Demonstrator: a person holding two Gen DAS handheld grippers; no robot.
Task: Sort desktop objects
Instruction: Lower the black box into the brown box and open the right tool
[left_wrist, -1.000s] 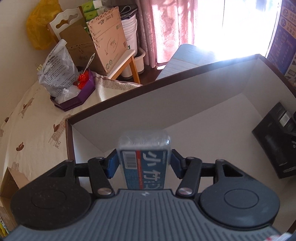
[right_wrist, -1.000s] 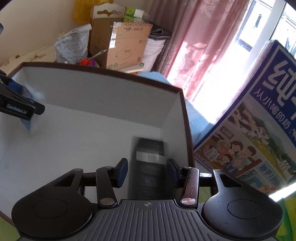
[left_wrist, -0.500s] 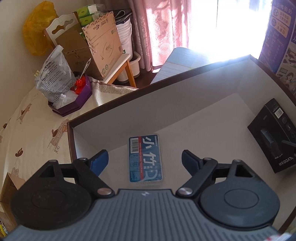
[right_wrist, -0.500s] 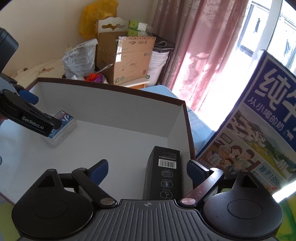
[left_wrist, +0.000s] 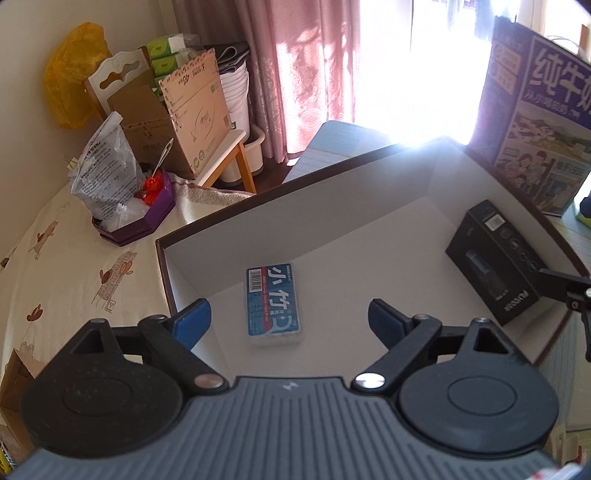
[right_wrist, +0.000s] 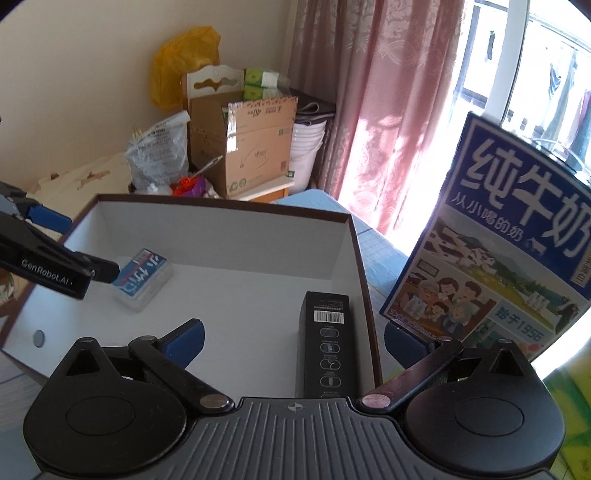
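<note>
A lived-in home room: pink curtains (right_wrist: 373, 110), stacked cardboard boxes (right_wrist: 251, 147), printed tablecloth (left_wrist: 74, 266)

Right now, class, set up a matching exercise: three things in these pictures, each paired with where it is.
Things:
1. blue-labelled packet
2. black carton
3. milk poster box

Places:
A. outside the tray, beyond its right wall
B. in the white tray, near its left wall
C. in the tray, along its right wall

Pairs: 1-B, 2-C, 3-A
</note>
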